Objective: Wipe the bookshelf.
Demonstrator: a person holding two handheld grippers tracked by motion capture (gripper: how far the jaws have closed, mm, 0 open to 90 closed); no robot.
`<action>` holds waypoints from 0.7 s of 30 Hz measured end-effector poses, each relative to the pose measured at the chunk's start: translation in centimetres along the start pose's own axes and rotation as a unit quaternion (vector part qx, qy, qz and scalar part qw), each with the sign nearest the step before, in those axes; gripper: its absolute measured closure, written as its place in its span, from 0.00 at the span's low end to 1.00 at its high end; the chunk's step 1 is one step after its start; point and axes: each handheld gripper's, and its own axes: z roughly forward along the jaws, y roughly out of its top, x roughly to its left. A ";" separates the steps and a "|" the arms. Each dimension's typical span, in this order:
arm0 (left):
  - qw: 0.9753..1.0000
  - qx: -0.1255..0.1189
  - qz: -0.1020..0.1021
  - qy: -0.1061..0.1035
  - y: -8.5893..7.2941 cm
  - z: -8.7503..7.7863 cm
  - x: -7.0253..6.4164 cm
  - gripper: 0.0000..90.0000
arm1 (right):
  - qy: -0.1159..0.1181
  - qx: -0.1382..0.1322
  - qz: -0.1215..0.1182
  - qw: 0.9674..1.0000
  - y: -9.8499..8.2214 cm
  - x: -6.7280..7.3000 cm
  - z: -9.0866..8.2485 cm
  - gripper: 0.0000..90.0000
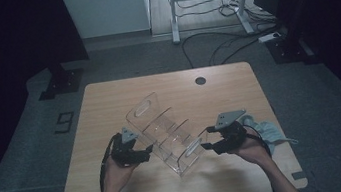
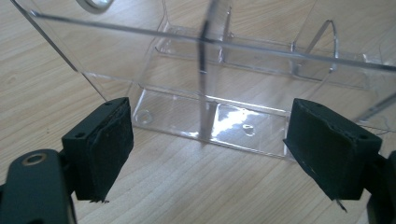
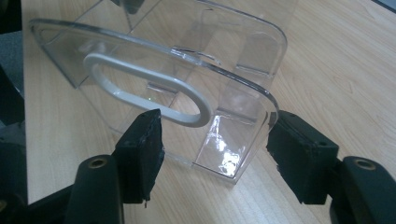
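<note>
A clear plastic organizer with dividers and a slotted handle wall at each end stands askew on the wooden table. My left gripper sits at its left long side, open. In the left gripper view the jaws stand wide apart, with the organizer's base flange ahead and nothing pressed between the pads. My right gripper is at the near end wall. In the right gripper view its jaws flank the lower corner of that wall, just below the white-edged handle slot, and the pads are not clamping it.
A grey cloth lies at the table's right edge behind my right hand. A round cable hole sits near the table's far edge. Cables and a desk frame are on the floor beyond the table.
</note>
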 end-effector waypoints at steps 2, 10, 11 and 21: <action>1.000 0.000 0.001 0.000 0.0 0.1 -0.1 0.17 | 0.001 0.001 0.000 1.000 0.0 0.2 -0.1 0.40; 1.000 0.003 0.001 -0.007 0.1 0.6 -0.6 0.18 | 0.000 0.001 0.000 1.000 -0.2 1.0 -0.5 0.44; 1.000 0.003 0.001 -0.010 0.1 0.6 -0.7 0.18 | 0.001 0.000 0.000 1.000 -0.3 1.1 -0.5 0.45; 1.000 0.001 -0.001 -0.021 0.3 0.9 -1.2 0.20 | -0.004 -0.002 -0.016 1.000 -0.4 2.5 -1.3 0.62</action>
